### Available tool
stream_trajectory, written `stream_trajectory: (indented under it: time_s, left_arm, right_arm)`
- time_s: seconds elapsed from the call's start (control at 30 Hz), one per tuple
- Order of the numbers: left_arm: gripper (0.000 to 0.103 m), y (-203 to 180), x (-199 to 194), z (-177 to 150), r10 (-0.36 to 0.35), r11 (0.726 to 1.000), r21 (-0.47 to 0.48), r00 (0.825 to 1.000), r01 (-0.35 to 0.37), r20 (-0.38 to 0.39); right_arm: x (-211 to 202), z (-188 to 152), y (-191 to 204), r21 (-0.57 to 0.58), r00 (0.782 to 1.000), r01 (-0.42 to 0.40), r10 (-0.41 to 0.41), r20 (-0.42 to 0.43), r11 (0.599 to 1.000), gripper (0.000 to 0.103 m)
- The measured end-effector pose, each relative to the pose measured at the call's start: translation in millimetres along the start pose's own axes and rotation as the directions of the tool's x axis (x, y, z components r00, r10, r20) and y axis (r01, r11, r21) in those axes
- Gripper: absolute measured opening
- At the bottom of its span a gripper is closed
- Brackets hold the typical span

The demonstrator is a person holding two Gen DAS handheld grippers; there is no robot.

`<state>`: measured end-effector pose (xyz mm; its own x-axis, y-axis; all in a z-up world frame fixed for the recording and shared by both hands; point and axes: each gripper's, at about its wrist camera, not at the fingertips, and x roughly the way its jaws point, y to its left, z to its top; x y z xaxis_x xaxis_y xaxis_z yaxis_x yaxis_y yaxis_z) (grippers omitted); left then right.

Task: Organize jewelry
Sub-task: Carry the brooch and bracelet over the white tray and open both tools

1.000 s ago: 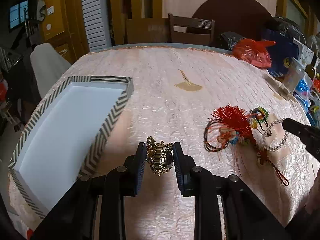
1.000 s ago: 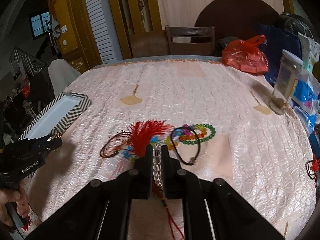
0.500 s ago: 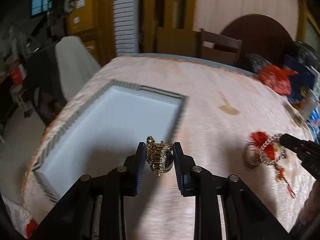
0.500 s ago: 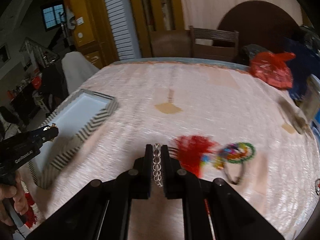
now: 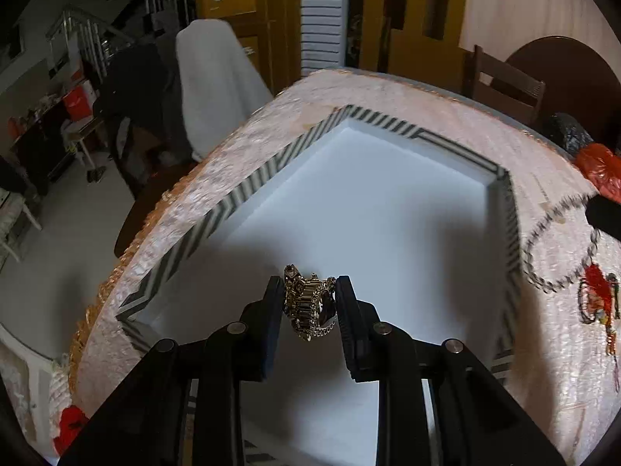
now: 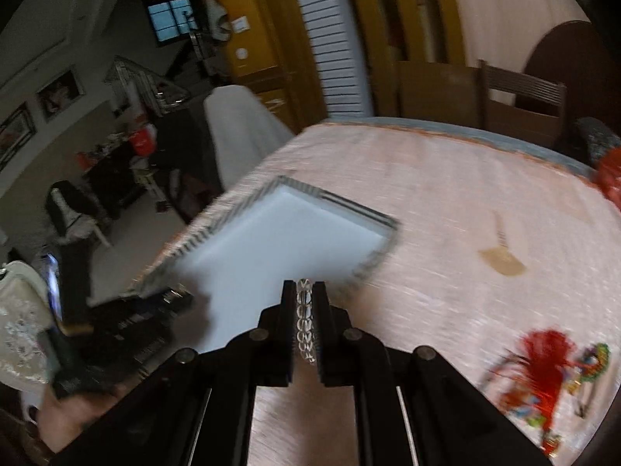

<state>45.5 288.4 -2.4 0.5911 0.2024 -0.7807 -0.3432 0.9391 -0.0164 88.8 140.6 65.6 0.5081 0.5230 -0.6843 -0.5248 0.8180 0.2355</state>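
While the left hand-held gripper (image 5: 309,303) clasps a gold watch (image 5: 308,305) over the striped tray (image 5: 248,190) near the surface's (image 6: 465,202) left edge, the right hand-held gripper (image 6: 304,324) pinches a clear bead bracelet (image 6: 304,322), lengthwise along its fingers; blur probably hides the loop's rest.

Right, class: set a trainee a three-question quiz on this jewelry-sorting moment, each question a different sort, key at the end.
1. True or false: the left gripper holds a gold watch over the chevron-edged tray.
2. What does the right gripper hold? A) a red tassel B) a clear bead bracelet C) a green bead ring
3. Fill in: the red tassel lies on the ___.

Key: 1 true; 2 B; 3 tablecloth.
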Motion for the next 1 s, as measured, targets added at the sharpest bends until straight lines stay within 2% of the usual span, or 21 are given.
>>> stream_trajectory:
  time_s: [0.2, 0.33, 0.5, 0.73, 0.87, 1.0]
  left_arm:
    - [0.038, 6.6, 15.0, -9.0, -0.007, 1.0, -0.008, 1.0, 0.006, -0.03]
    - [0.038, 9.2, 19.2, -14.5, -0.018, 1.0, -0.018, 0.999, 0.017, -0.04]
    - [0.038, 12.2, 18.5, -14.2, -0.041, 0.999, -0.025, 0.998, 0.04, -0.038]
    - [0.052, 18.7, 15.3, -13.4, -0.095, 0.995, -0.047, 0.995, 0.093, -0.038]
    - [0.065, 18.6, 9.0, -14.5, -0.113, 0.993, -0.035, 0.993, 0.112, -0.02]
    - [0.067, 14.9, 4.6, -14.7, -0.108, 0.994, -0.031, 0.994, 0.107, -0.015]
  right_arm:
    - [45.4, 7.8, 33.9, -0.013, 0.995, -0.077, 0.076, -0.068, 0.997, 0.008]
    - [72.2, 1.9, 43.3, -0.012, 0.99, -0.08, 0.078, -0.117, 0.997, 0.008]
    - [91.9, -12.7, 34.8, 0.004, 0.984, -0.049, 0.049, -0.17, 0.999, 0.008]
    - [100.2, -25.8, 23.7, 0.026, 0.979, -0.057, 0.061, -0.196, 0.998, 0.009]
    - [95.5, -28.2, 19.1, 0.035, 0.98, -0.043, 0.049, -0.193, 0.998, 0.018]
    - [83.9, -30.9, 12.0, 0.045, 0.983, -0.05, 0.057, -0.172, 0.998, 0.022]
